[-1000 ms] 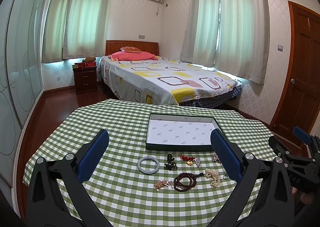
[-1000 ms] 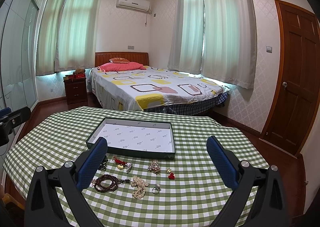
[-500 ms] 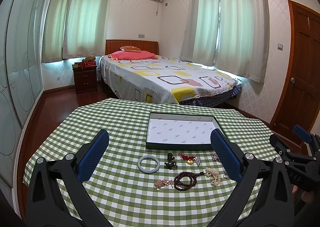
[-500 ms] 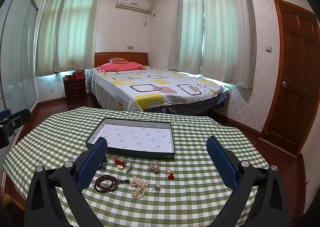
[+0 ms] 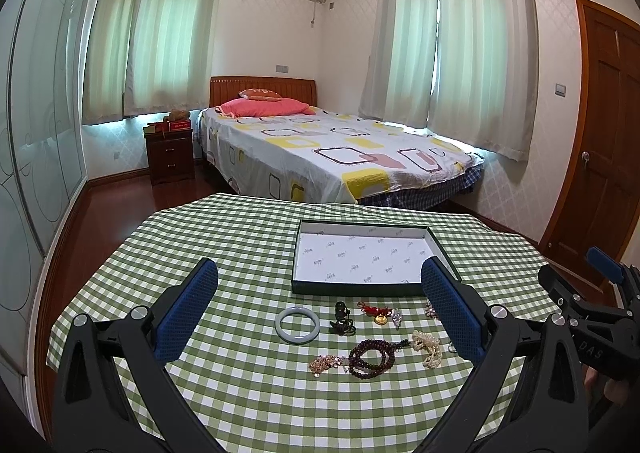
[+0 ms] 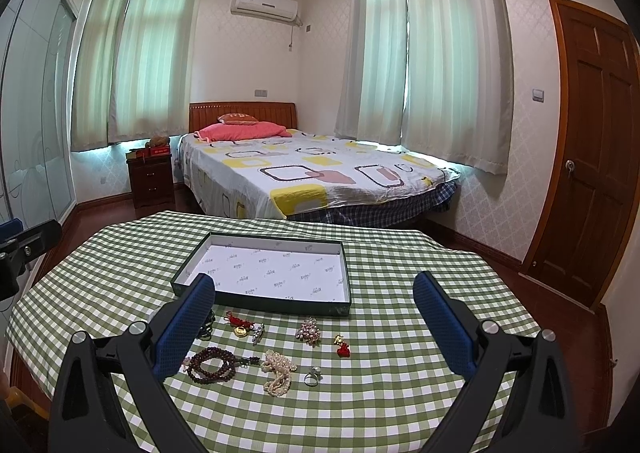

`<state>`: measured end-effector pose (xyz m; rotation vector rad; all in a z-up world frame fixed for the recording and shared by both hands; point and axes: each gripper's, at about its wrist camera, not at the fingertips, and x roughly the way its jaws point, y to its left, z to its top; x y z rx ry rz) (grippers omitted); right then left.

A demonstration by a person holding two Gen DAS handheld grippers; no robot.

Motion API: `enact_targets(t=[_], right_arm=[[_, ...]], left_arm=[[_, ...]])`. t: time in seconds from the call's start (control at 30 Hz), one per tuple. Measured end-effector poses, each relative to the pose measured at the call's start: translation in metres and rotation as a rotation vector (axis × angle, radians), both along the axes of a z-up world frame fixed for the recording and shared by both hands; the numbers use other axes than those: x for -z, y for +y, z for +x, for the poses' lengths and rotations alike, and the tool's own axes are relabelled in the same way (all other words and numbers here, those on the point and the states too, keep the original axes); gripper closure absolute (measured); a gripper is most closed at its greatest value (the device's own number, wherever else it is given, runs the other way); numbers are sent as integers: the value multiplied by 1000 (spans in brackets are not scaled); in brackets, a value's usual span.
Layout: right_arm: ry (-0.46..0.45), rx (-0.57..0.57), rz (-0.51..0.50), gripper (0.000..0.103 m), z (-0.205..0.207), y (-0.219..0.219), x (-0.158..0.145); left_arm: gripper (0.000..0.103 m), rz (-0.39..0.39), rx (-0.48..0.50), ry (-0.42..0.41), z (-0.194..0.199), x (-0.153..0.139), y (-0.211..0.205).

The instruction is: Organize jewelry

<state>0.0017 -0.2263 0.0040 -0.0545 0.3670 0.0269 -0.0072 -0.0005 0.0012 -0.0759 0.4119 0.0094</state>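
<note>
1. While both tools are hovering above the near side of the table (image 5: 224, 237), the left gripper (image 5: 320, 307) is standing wide open with nothing between its blue pads, and the right gripper (image 6: 314, 319) is gaping just as wide and gripping nothing.
2. Serving as the landmark, the tray (image 6: 280, 299) is lying empty near the table's middle, its white lining showing to every rim.
3. Just in front of the tray's near edge, a pale bangle (image 5: 297, 325), a dark pendant (image 5: 341, 319), a red-corded gold charm (image 6: 240, 327) and a sparkly brooch (image 6: 308, 332) are sitting in a loose row, apart from one another.
4. Farther from the tray, toward the grippers, a dark bead bracelet (image 6: 211, 365), a pearl strand (image 6: 278, 371), a ring (image 6: 312, 377) and a pinkish chain (image 5: 325, 363) are lying.
5. Beyond the tray and on both its sides, bare checked cloth is running out to the table's edges, giving open room.
</note>
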Motion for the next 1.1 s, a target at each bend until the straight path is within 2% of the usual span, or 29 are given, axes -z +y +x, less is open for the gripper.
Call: enact_targets(t=[0.4,0.67,0.73,0.83,1.03,1.1], right_arm=[[17,-6,5,6,6,2,7],[54,-8,21,6,20,-2,23],[63,-11,28,6,26,-4,33],[103,-12,42,6,39,-8,57],[256,4,46,6,71,-15,113],[297,8,50,6,79,-16,125]], left_arm=[[4,3,0,22,6,5,2],[4,8,-2,81,23,25,5],[4,18,-4,109,31,37,6],[4,36,11,193,50,71,7],[4,27,13,378,84,139,11],[4,12,16,419,92,152,14]])
